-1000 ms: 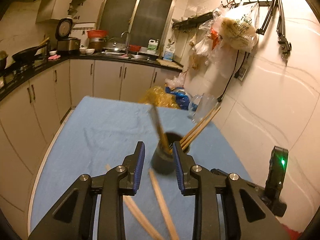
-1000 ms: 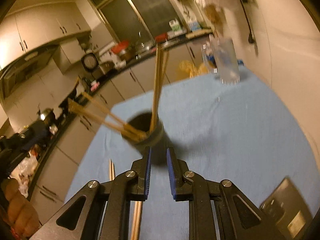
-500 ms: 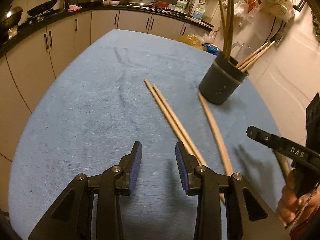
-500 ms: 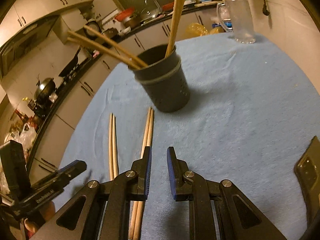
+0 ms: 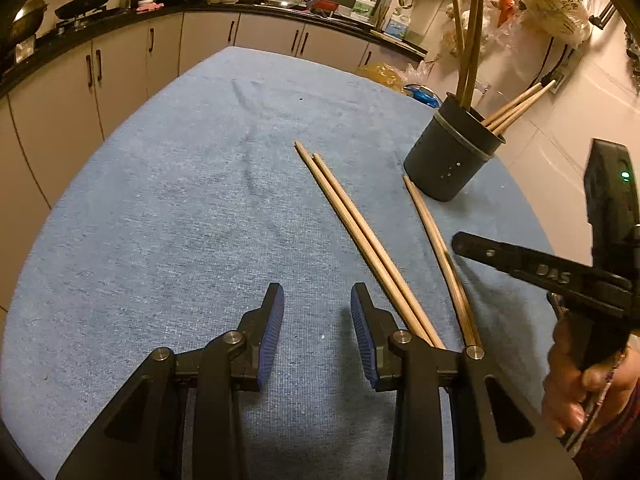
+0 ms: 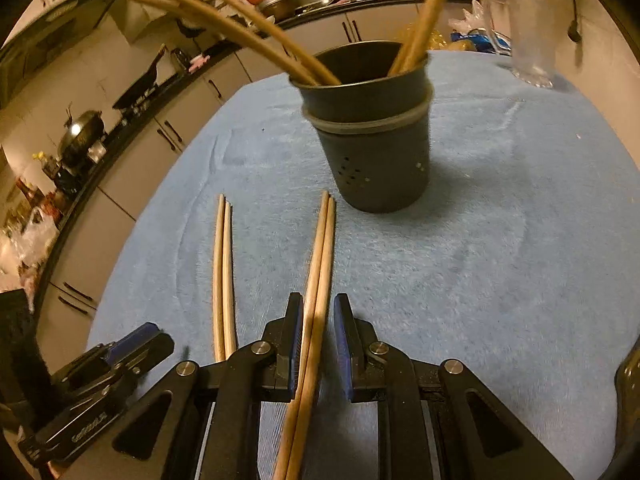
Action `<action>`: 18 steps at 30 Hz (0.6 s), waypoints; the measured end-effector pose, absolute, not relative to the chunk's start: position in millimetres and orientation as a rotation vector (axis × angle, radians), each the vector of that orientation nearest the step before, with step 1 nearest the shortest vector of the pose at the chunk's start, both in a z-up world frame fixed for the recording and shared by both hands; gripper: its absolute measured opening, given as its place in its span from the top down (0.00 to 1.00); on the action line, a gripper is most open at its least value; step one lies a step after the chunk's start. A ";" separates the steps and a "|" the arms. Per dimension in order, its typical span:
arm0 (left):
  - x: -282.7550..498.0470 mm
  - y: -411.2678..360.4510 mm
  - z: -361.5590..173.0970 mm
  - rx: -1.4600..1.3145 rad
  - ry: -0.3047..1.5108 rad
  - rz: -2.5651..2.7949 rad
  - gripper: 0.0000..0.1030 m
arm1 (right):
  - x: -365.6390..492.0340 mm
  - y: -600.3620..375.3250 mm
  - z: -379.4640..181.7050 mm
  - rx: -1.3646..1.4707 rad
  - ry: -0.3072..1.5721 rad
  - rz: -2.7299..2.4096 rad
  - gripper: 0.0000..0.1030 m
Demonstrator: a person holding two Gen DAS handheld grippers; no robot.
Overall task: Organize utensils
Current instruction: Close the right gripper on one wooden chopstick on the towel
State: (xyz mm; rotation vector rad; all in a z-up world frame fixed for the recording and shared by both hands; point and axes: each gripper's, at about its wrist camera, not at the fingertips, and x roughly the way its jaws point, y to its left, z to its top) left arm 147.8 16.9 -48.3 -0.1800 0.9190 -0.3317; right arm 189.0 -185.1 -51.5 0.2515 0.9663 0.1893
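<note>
A dark utensil cup [image 5: 452, 164] [image 6: 372, 140] stands on the blue cloth and holds several wooden chopsticks. Two pairs of chopsticks lie flat on the cloth. My right gripper [image 6: 316, 322] is open, its jaws either side of one pair [image 6: 320, 264], whose far tips reach the cup's base. The other pair [image 6: 223, 276] lies to its left. In the left wrist view these are the right pair [image 5: 436, 248] and the middle pair [image 5: 356, 228]. My left gripper [image 5: 317, 312] is open and empty, just left of the middle pair.
The blue cloth [image 5: 180, 208] covers the table. A clear glass mug [image 6: 532, 28] stands behind the cup. A dark phone [image 6: 628, 380] lies at the right edge. Kitchen cabinets and counter [image 5: 120, 52] run along the left and back.
Both grippers drew back from the cup and dropped toward the cloth. My right gripper came to straddle a lying chopstick pair. My left gripper stayed open.
</note>
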 end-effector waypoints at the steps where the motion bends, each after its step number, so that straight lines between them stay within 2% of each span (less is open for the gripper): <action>1: 148.6 17.4 -48.6 -0.185 0.919 -0.334 0.68 | 191.6 -181.9 -53.5 0.233 0.976 0.184 0.84; 9: 153.1 17.5 -51.4 -0.209 0.931 -0.353 0.68 | 201.8 -170.3 -61.1 0.177 1.008 0.164 0.85; 18: 154.5 18.2 -52.0 -0.215 0.937 -0.356 0.68 | 201.3 -185.5 -53.6 0.238 0.992 0.173 0.85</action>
